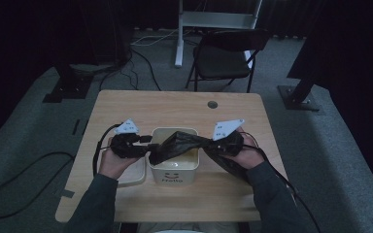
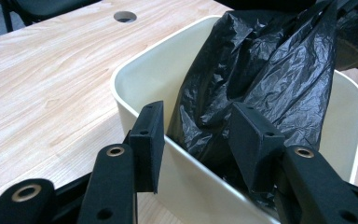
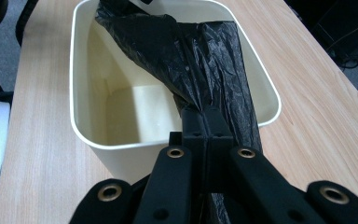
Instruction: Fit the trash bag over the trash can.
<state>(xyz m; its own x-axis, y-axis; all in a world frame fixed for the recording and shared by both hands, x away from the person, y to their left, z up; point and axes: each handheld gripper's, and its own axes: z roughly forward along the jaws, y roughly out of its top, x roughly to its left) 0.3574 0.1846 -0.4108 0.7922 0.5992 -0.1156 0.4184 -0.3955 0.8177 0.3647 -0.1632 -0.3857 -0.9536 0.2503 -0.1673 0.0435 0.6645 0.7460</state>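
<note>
- The cream bin (image 1: pixel 174 170) stands on the desk (image 1: pixel 175 109); its floor shows bare.
- A black plastic bag (image 1: pixel 184 144) drapes across the bin's open top, part hanging inside.
- Right gripper (image 3: pixel 205 122): jaws pressed together on the bag beyond the bin's rim.
- Left gripper (image 2: pixel 200 135): jaws apart, straddling the bin's wall, one inside against the bag.
- A flat cream lid (image 1: pixel 131 175) lies beside the bin.

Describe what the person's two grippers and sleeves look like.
Both the left gripper and right gripper are black, each topped by a grey three-cornered plate with dark markings. Brass-ringed holes dot the jaw arms. Black cables trail from both. The sleeves are dark grey-green.
</note>
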